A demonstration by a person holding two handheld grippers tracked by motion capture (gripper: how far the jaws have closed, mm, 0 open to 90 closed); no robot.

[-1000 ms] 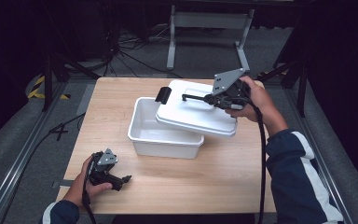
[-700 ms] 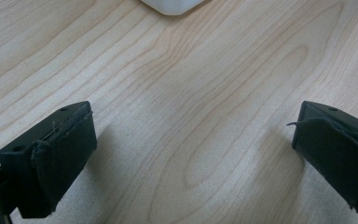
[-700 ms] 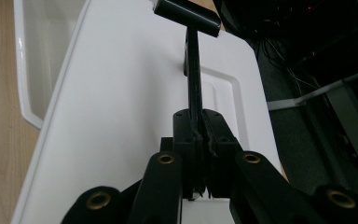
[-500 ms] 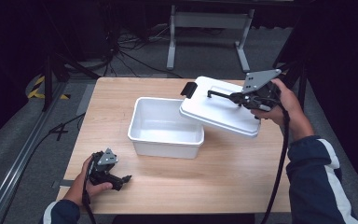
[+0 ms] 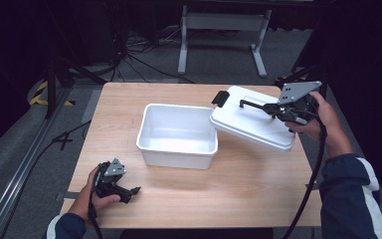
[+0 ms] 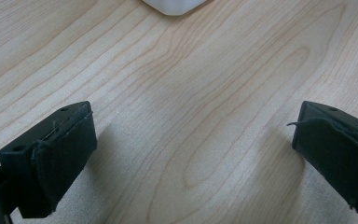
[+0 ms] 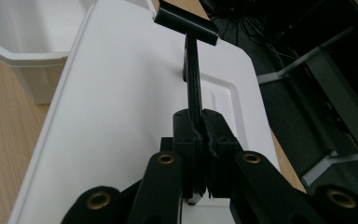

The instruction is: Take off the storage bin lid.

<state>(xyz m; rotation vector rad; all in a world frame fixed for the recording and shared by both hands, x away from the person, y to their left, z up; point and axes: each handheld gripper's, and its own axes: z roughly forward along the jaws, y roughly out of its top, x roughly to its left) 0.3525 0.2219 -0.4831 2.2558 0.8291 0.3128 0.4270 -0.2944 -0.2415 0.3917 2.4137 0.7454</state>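
In the right gripper view, our right tongs hide the near end of the black handle that they pinch, and the lid is cut off below. The lid hangs tilted over the right edge of the counter, its left end just beside the tub. Its long side runs left to right. Our left tongs rest spread on free wood at the near left corner.
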